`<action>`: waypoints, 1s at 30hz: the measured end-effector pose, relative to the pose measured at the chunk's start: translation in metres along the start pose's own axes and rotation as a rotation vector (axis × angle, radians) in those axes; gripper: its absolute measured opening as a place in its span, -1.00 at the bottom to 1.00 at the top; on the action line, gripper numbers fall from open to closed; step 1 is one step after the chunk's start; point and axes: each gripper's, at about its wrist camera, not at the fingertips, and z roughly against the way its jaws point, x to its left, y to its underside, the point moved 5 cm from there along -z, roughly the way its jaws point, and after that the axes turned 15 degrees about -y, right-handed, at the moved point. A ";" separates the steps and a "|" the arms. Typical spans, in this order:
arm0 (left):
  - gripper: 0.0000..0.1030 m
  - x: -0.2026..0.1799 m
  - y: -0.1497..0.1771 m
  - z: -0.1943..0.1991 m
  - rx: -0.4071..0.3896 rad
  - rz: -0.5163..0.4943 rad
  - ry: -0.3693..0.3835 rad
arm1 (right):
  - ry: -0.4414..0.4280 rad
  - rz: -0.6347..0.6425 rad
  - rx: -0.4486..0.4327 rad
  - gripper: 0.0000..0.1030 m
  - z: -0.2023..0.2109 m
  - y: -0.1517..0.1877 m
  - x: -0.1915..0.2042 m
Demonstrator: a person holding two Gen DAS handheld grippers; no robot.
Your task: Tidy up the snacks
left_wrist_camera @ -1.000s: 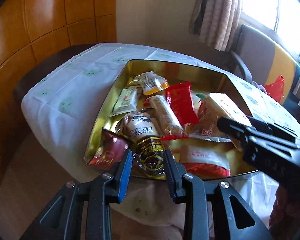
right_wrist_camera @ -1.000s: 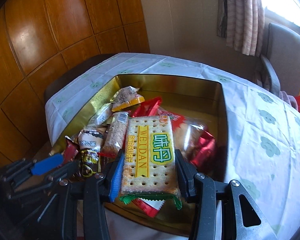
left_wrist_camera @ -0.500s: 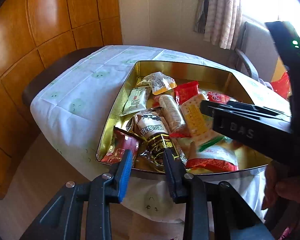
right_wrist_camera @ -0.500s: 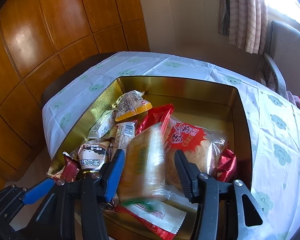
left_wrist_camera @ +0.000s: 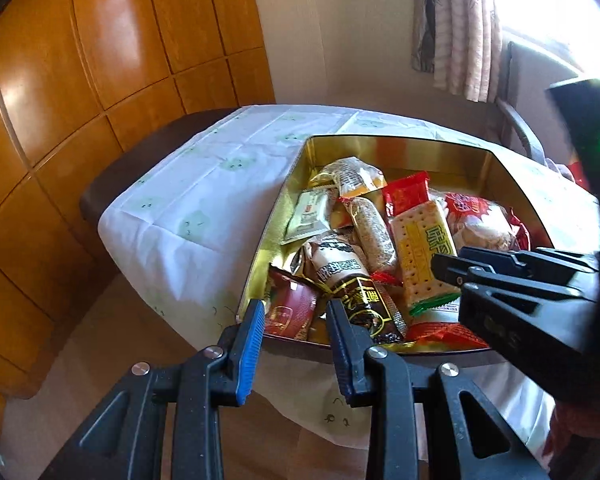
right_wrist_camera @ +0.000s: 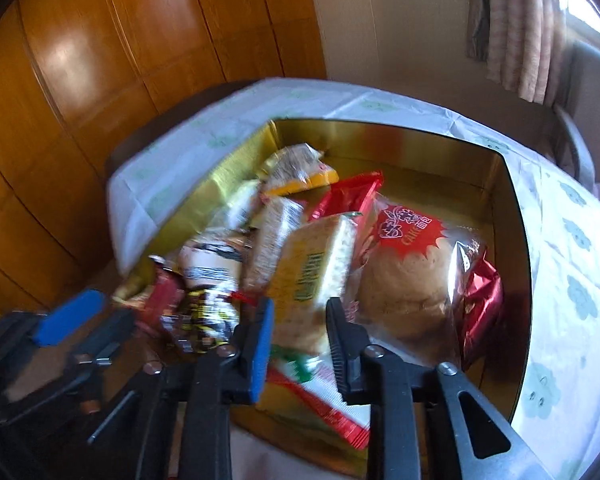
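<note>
A gold tin box (left_wrist_camera: 412,151) (right_wrist_camera: 516,248) on the table holds several wrapped snacks. The yellow cracker pack (left_wrist_camera: 424,254) (right_wrist_camera: 316,276) lies on the pile in the box, free of any gripper. My right gripper (right_wrist_camera: 298,314) is open and empty, just above the cracker pack's near end; it also shows from the side in the left wrist view (left_wrist_camera: 452,270). My left gripper (left_wrist_camera: 296,312) is open and empty at the box's near rim, over a black-and-gold snack (left_wrist_camera: 364,300) and a dark red packet (left_wrist_camera: 290,312).
The table wears a white cloth (left_wrist_camera: 204,216) with green prints. Wood-panelled wall (left_wrist_camera: 80,80) stands to the left. A chair (right_wrist_camera: 576,136) and curtain (left_wrist_camera: 456,28) are at the back right. A big bread bag (right_wrist_camera: 412,280) fills the box's right side.
The right gripper let go of the cracker pack, which dropped onto the pile in the box, and its jaws narrowed. The left gripper drew back a little toward the near rim.
</note>
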 end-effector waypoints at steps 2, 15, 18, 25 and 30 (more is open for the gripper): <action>-0.37 0.003 0.000 -0.001 0.006 0.014 0.000 | 0.012 -0.009 0.012 -0.56 -0.007 -0.004 -0.005; -0.37 0.000 0.012 -0.001 0.077 0.011 -0.017 | 0.084 -0.016 -0.171 0.34 0.045 0.012 -0.005; -0.37 0.001 0.014 0.006 0.062 0.019 -0.003 | 0.127 -0.040 -0.216 0.59 0.065 0.024 -0.004; -0.37 0.003 0.016 0.022 0.020 0.001 -0.033 | 0.185 -0.123 -0.266 1.00 0.095 0.047 -0.009; -0.37 0.003 0.019 0.027 -0.001 -0.012 -0.010 | 0.216 -0.113 -0.271 1.00 0.103 0.053 -0.001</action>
